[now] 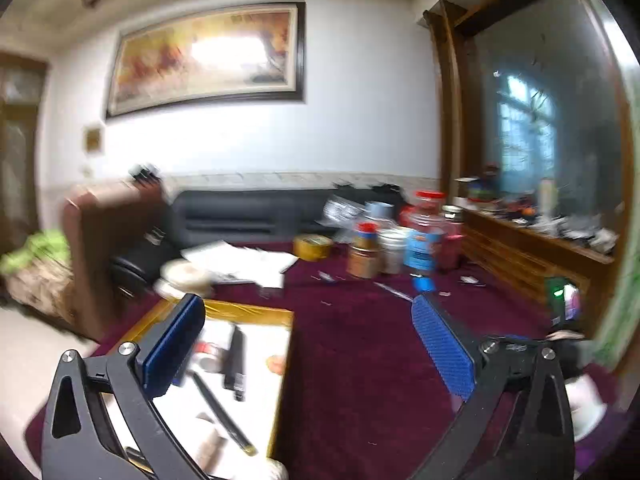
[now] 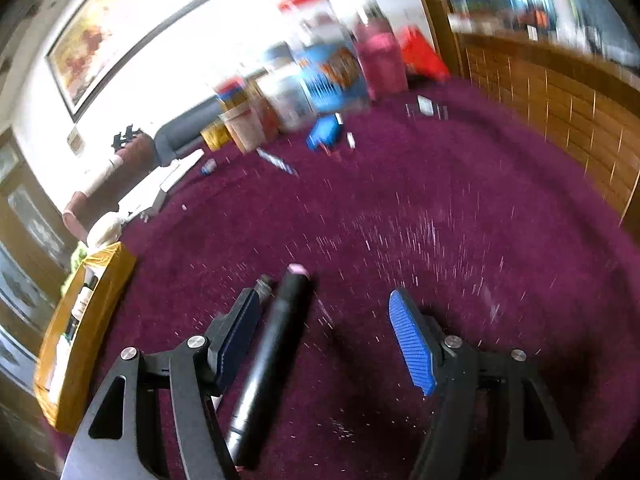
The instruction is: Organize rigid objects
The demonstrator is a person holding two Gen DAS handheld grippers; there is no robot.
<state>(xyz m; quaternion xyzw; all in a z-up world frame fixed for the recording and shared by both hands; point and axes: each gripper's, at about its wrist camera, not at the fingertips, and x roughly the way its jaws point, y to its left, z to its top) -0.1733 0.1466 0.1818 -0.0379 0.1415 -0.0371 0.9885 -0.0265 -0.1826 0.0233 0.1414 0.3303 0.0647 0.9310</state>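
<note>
A yellow-rimmed tray (image 1: 256,312) lies on the maroon tablecloth at lower left and holds several dark pens and small items (image 1: 236,360). My left gripper (image 1: 308,344) is open and empty, its left finger over the tray. In the right wrist view a long black cylinder with a pink tip (image 2: 276,344) lies on the cloth between the fingers, close to the left one, with a thinner dark tool (image 2: 262,286) beside it. My right gripper (image 2: 320,332) is open around it. The tray's edge also shows in the right wrist view (image 2: 80,320).
Several jars and tins (image 1: 400,240) and a roll of yellow tape (image 1: 312,246) stand at the back of the table. White papers (image 1: 240,260) lie at back left. A blue item (image 2: 324,134) and small scraps lie mid-table. A wooden cabinet (image 1: 528,252) runs along the right.
</note>
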